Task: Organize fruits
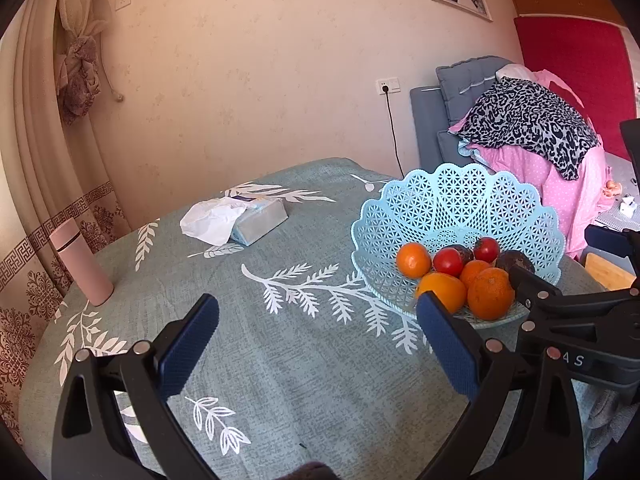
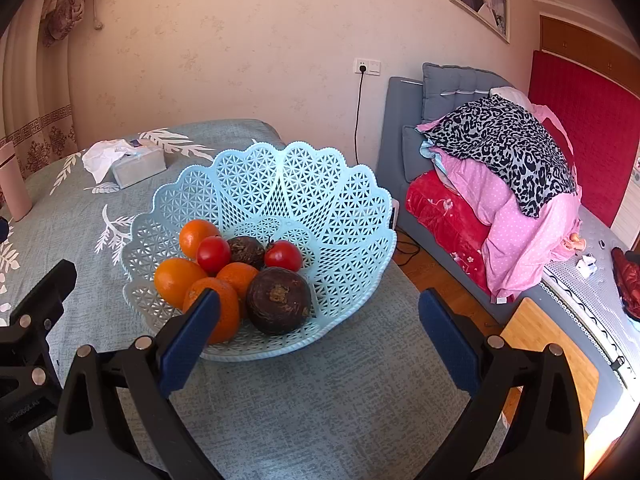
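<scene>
The left gripper (image 1: 318, 344) has its two blue-padded fingers (image 1: 188, 346) spread wide apart with nothing between them. The right gripper (image 2: 320, 346) is likewise wide open and empty, its blue pads (image 2: 448, 344) well apart. The two grippers sit side by side, each showing at the edge of the other's view.
</scene>
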The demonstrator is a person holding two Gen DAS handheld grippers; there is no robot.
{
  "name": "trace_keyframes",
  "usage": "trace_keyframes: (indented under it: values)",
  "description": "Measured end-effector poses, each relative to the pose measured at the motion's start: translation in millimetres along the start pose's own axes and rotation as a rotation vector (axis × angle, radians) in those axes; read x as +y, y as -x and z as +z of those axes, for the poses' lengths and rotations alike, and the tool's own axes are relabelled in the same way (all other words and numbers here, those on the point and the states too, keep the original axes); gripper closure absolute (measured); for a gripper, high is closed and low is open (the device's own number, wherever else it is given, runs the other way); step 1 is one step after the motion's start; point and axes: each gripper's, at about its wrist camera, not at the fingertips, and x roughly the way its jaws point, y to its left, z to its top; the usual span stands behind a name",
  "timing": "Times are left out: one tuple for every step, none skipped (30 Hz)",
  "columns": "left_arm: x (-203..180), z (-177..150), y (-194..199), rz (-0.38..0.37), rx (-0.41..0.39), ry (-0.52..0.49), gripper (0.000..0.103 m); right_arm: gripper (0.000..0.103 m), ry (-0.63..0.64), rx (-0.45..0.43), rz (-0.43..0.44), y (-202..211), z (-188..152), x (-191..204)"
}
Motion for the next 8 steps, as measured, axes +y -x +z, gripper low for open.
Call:
trace_keyframes:
  values:
    - [0,1,-1,0.003,0.006,0.001,0.005,0.003,0.000,0.000,0.000,0,0,0]
    - [1,1,-1,0.010,0.013,0.007,0.005,0.003,-0.002,0.001,0.001,0,0,0]
    - [2,1,-1,0.014,0.020,0.015,0.005,0.003,-0.004,0.002,0.002,0,0,-1]
    - [4,1,-1,0.014,0.027,0.023,0.005,0.003,-0.006,0.003,0.002,0,0,-1]
    - [5,1,-1,0.013,0.034,0.029,0.005,0.003,-0.008,0.003,0.002,0,0,-2]
    - [7,0,-1,0.015,0.040,0.034,0.005,0.003,-0.010,0.004,0.002,0,0,-2]
    - [9,-1,1,0.019,0.045,0.039,0.005,0.003,-0.012,0.005,0.003,0,0,-2]
    - [12,-2,2,0.024,0.051,0.044,0.005,0.003,-0.014,0.006,0.002,1,0,-3]
